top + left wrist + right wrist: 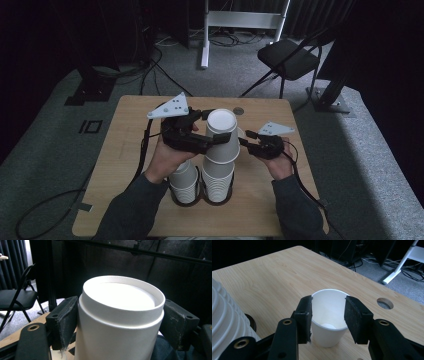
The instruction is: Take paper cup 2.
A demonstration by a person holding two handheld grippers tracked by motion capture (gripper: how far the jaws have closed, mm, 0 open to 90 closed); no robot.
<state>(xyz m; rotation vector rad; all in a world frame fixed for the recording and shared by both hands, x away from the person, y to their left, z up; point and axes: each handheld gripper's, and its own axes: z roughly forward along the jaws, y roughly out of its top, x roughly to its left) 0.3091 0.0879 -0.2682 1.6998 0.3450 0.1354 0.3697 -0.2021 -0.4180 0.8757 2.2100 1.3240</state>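
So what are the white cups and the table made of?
The cup in the left tongs looks like matte white paper, with a thin rolled base rim. The cup by the right tongs looks alike. The table shows pale wood grain, perhaps laminate.

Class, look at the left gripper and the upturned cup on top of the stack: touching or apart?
Touching. In the left gripper view both pads of the left gripper press against the sides of the upturned cup, with no gap on either side.
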